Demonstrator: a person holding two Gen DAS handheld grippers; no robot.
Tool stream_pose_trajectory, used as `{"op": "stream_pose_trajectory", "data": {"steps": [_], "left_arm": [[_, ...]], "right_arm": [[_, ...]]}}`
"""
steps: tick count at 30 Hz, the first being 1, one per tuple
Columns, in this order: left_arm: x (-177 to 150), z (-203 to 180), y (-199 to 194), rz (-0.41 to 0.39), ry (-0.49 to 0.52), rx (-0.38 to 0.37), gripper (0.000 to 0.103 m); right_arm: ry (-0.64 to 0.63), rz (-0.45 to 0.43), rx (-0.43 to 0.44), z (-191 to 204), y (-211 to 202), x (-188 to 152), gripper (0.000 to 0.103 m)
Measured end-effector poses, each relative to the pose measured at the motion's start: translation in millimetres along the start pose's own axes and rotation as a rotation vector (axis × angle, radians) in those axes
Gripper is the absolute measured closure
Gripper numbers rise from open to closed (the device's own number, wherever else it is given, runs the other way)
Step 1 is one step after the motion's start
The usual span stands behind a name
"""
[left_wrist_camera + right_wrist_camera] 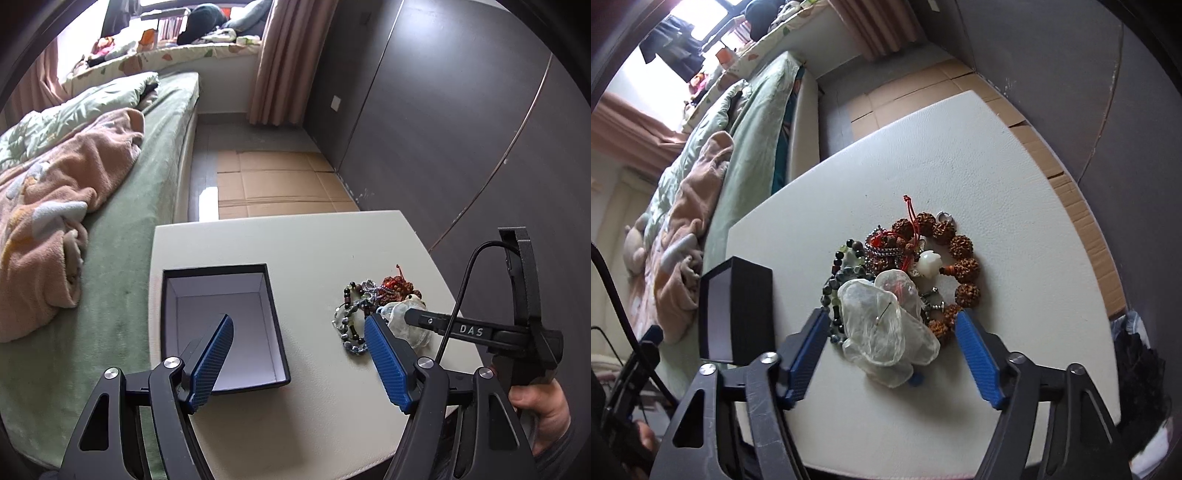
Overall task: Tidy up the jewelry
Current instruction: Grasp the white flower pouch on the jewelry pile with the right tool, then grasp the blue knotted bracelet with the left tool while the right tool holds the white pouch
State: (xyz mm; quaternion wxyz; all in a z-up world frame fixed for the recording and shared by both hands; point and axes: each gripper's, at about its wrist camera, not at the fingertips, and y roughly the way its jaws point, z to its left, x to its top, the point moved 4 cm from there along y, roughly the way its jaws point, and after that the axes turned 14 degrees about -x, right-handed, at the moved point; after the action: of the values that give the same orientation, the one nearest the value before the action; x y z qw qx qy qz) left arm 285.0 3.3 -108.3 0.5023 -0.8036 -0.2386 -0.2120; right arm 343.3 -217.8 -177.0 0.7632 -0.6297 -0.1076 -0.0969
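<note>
Left wrist: I see left tongs [299, 325] spread, empty, over the tabletop [295, 243] between box [225, 325] and jewelry [369, 306].

Right wrist: right tongs [891, 321] spread, straddling a clear bag [886, 332] on the jewelry [923, 251], pads apart from it; bare tabletop [1015, 184] beyond.

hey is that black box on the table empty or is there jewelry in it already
Empty. The left wrist view looks into the lidless black box and shows only its bare white lining; the jewelry pile lies beside it.

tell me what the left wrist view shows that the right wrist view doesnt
Only the left wrist view looks into the black box, showing its white inside bare, and shows the right gripper from the side. Only the right wrist view shows the brown bead bracelet in full. Both show the jewelry pile, the clear bag and the white table.
</note>
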Motion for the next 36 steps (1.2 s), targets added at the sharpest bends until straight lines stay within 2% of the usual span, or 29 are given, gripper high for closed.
{"op": "stream_pose_trajectory", "data": {"steps": [2, 4, 11, 16, 24, 27, 34, 35, 36], "left_arm": [[0.9, -2.3, 9.7, 0.017, -0.005, -0.004, 0.029], [2.0, -8.1, 20.1, 0.036, -0.006, -0.019, 0.032], [5.4, -29.0, 44.9, 0.068, 0.02, -0.053, 0.034], [7.5, -40.5, 67.4, 0.1, 0.023, -0.089, 0.042], [0.5, -55.3, 111.7, 0.193, -0.034, -0.149, 0.043], [-3.5, -63.0, 130.3, 0.249, -0.039, -0.138, 0.043], [-13.7, -71.1, 162.2, 0.313, -0.018, -0.062, 0.043], [-15.6, -69.6, 163.0, 0.317, -0.017, -0.052, 0.046], [-15.9, -68.3, 163.0, 0.313, -0.018, -0.051, 0.061]], "right_arm": [[-0.008, 0.01, 0.002, -1.4, 5.6, -0.8, 0.071], [-0.009, 0.021, 0.065, -2.3, 7.4, -1.2, 0.097], [0.086, -0.078, 0.217, -33.4, -26.1, -2.1, 0.097], [0.136, -0.156, 0.225, -48.7, -51.4, 0.5, 0.097], [0.185, -0.209, 0.208, -69.0, -65.8, 3.8, 0.097], [0.211, -0.211, 0.204, -75.8, -64.9, 4.4, 0.097], [0.258, -0.197, 0.19, -88.8, -57.1, 8.0, 0.097], [0.261, -0.194, 0.188, -89.1, -55.4, 9.1, 0.097], [0.263, -0.19, 0.186, -89.9, -54.8, 8.9, 0.097]]}}
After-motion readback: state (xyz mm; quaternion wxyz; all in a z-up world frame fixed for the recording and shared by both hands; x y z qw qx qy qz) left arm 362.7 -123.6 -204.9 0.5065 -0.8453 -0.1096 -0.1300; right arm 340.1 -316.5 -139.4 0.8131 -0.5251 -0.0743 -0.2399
